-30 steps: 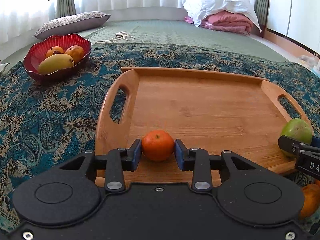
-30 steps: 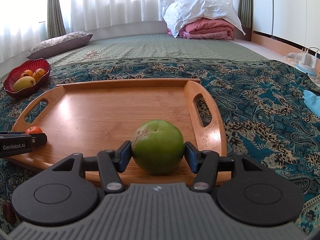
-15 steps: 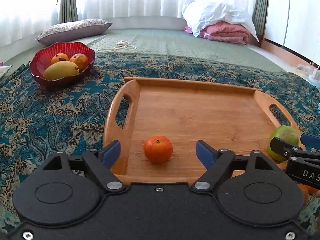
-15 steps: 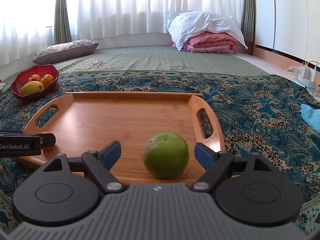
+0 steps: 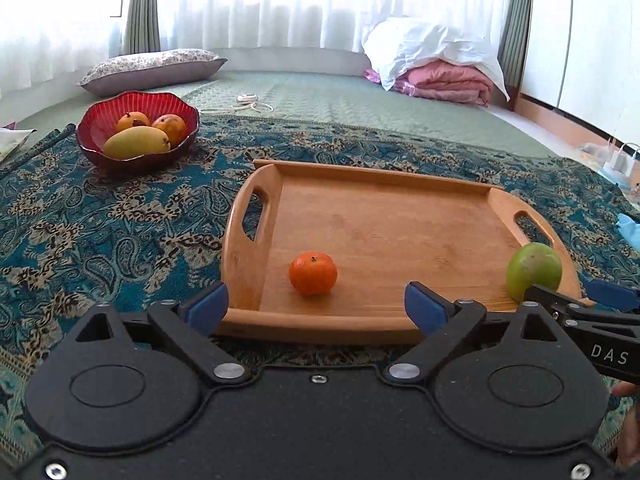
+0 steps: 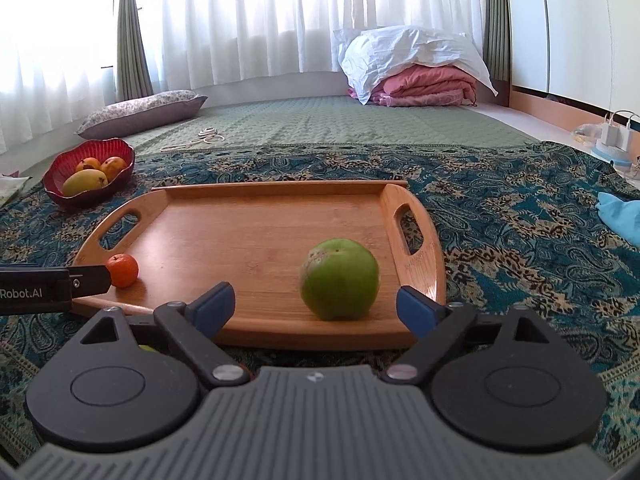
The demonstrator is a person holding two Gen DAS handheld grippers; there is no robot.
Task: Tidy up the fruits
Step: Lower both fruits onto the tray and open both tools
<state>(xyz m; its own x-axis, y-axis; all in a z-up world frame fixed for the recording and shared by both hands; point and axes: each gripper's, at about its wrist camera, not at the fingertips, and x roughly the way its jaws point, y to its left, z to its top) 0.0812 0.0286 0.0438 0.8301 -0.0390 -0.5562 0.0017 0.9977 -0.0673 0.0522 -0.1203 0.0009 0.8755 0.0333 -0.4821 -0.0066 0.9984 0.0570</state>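
My left fingers stood spread and empty, the orange just ahead between them on the tray. My right fingers gaped too, the green fruit ahead, slightly right. Only the left view showed the bowl's mangoes plainly.

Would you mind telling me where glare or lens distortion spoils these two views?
Left wrist view: the curtains are blown out white, and the tray edge bows from fisheye. Right wrist view: the same curtain glare, and the green fruit looks slightly soft.
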